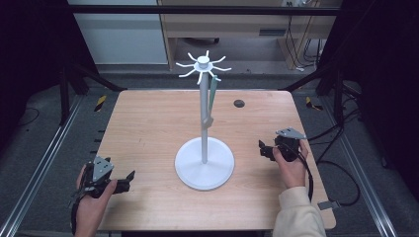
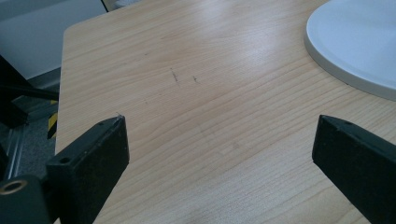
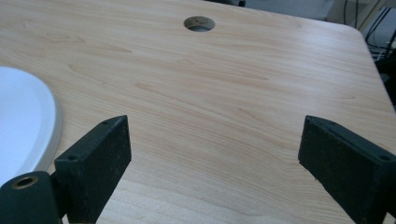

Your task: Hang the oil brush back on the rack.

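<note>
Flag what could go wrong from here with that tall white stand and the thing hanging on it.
1. The white stand is tall on a thin pole; a sideways knock from either hand-held gripper, left or right, could tip it.
2. The green item hangs from one hook beside the pole; a pull at an angle may snag it or drag the stand.
3. Both sets of jaws stand wide open, so one jaw could catch neighbouring hooks.

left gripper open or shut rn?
Open. In the left gripper view the left gripper has its two black jaws set wide apart, with bare table between them and nothing held.
</note>
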